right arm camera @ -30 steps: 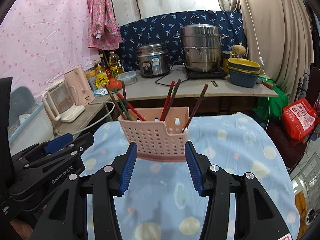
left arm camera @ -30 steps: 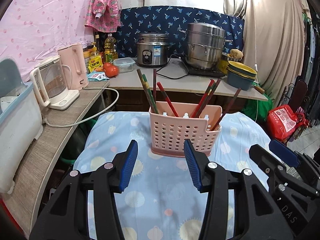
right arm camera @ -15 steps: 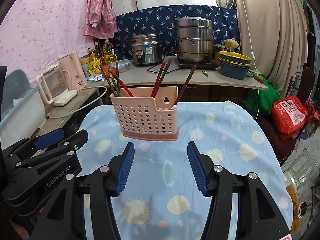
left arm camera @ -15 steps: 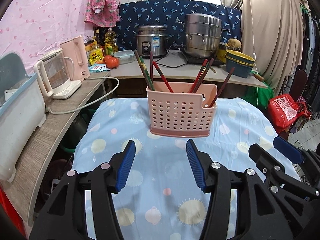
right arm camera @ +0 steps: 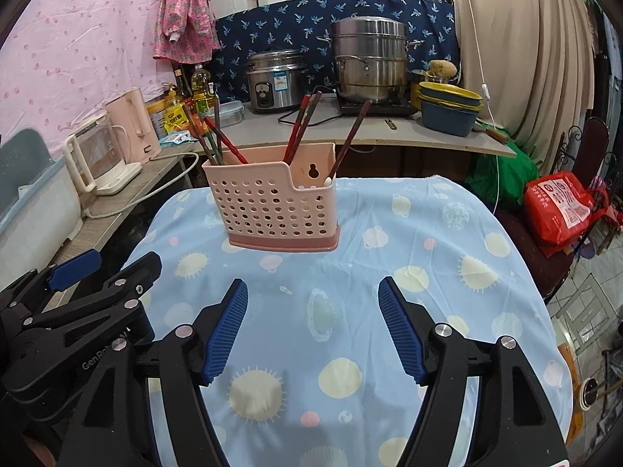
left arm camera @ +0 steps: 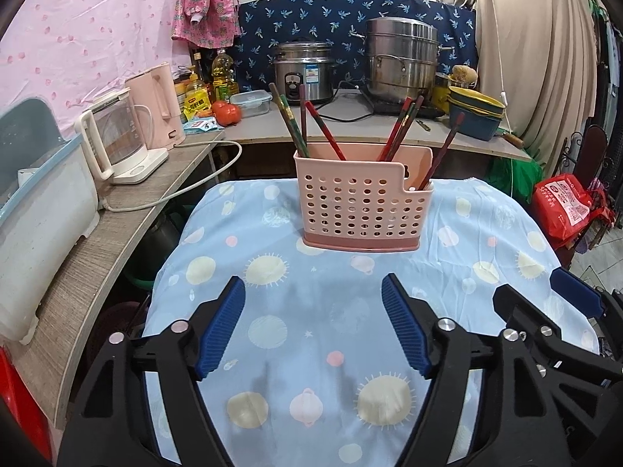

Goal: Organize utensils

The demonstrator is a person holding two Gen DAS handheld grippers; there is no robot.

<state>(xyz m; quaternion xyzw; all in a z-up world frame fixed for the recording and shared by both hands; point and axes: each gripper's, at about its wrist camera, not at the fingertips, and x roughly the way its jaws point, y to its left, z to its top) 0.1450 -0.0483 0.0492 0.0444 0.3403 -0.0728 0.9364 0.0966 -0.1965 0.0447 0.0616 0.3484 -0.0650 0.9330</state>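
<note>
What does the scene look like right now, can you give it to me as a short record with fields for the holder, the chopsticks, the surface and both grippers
holder: pink perforated holder, upright on the cloth
chopsticks: dark red and green chopsticks standing tilted inside the holder, in separate clusters
surface: light blue tablecloth with sun and planet print
left gripper: jaws opening, nothing between them, short of the holder
right gripper: jaws opening, nothing between them, short of the holder
background: rice cooker and steel steamer pot on the counter behind
</note>
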